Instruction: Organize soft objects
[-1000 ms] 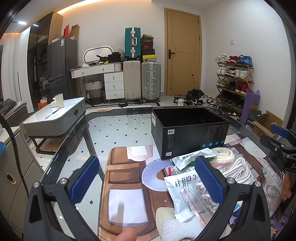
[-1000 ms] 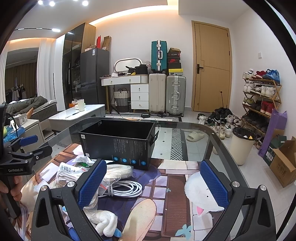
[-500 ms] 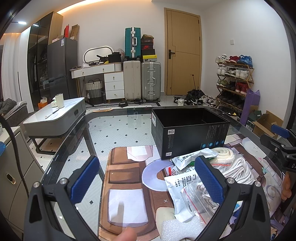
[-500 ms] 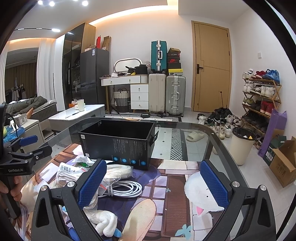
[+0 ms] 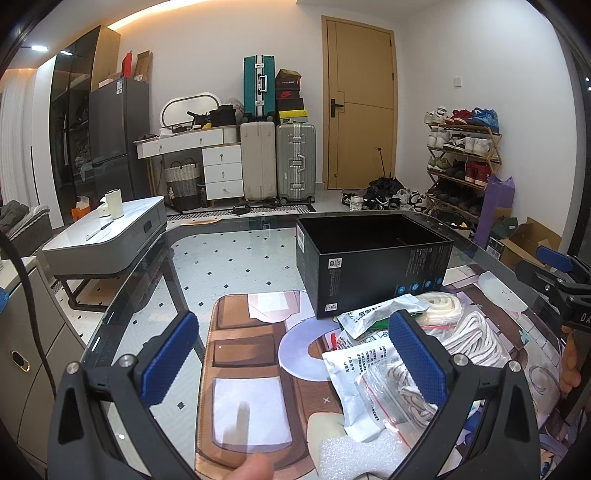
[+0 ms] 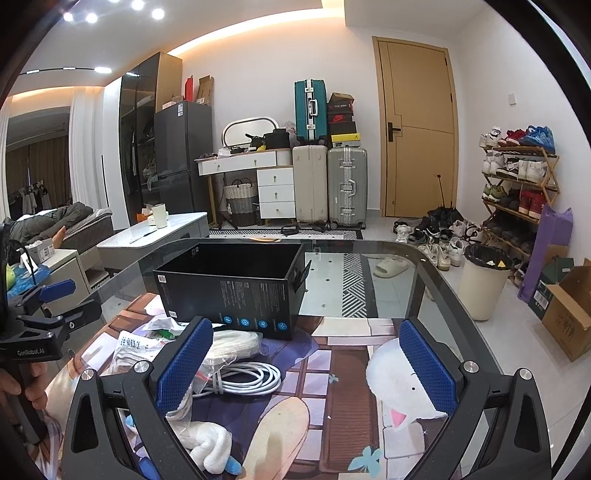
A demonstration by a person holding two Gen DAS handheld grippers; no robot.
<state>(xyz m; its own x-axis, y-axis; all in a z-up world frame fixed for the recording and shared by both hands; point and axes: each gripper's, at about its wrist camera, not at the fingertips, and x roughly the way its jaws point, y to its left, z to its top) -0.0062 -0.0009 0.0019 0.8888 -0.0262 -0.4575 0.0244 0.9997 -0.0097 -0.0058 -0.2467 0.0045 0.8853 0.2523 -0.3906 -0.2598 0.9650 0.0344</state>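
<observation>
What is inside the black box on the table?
The black box is open-topped, and the inner walls that show look dark and bare; nothing sticks up above its rim. Its floor is hidden by the near walls in both views, so low items cannot be ruled out.

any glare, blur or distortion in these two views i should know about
Left wrist view: strong fisheye bending the door and walls; the glass table mirrors the floor tiles; a blurred fingertip sits at the bottom edge. Right wrist view: the same barrel distortion, blown-out ceiling spots, dark vignette corners; the black box stays sharp.
</observation>
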